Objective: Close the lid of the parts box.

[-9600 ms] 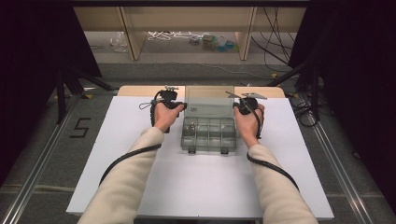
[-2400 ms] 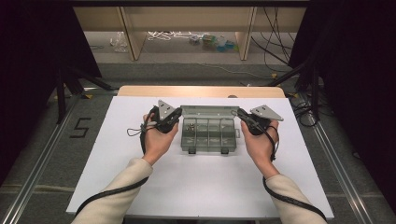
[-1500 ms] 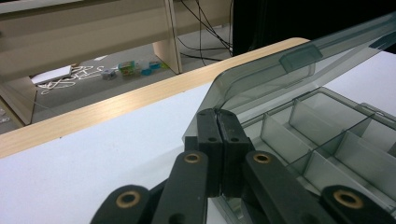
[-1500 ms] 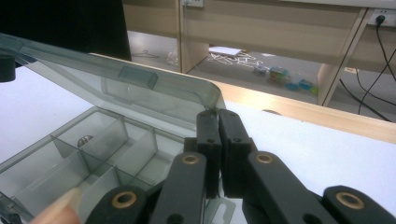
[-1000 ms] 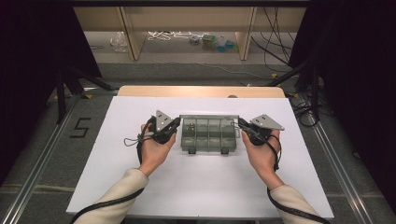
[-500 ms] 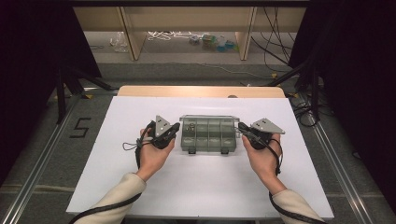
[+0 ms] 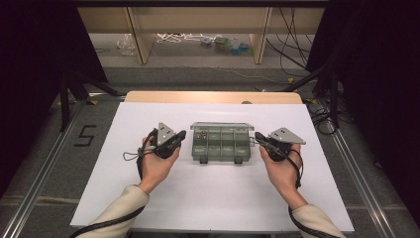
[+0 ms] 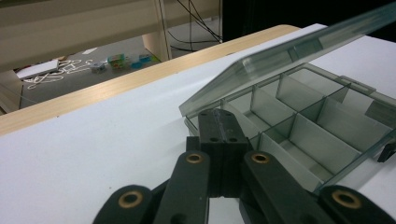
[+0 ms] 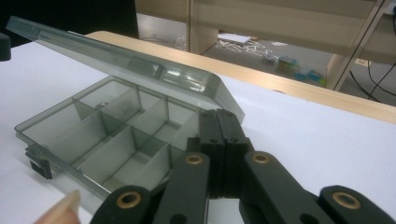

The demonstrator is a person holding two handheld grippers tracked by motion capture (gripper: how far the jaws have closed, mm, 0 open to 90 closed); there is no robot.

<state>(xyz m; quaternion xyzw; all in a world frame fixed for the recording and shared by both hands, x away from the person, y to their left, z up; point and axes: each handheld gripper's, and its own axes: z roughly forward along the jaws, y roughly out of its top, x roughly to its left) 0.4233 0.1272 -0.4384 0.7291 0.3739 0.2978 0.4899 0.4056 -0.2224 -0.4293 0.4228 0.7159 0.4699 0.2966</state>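
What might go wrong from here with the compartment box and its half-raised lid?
The lid stands partly raised with nothing visibly holding it, so it may drop shut. Both the left tool and right tool sit shut by the box ends; a push could slide it on the smooth white table.

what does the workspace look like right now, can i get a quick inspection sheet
surface: white table top, wooden strip along its far edge
job's things: clear grey compartment box mid-table, lid raised partway; a small metal piece in one far compartment
clutter: nothing seen on the table
grippers: left gripper at the box's left end, right gripper at its right end; jaws pressed together in both gripper views
cables: black cable loops by the left hand
surroundings: wooden shelf unit beyond, small items on the floor under it
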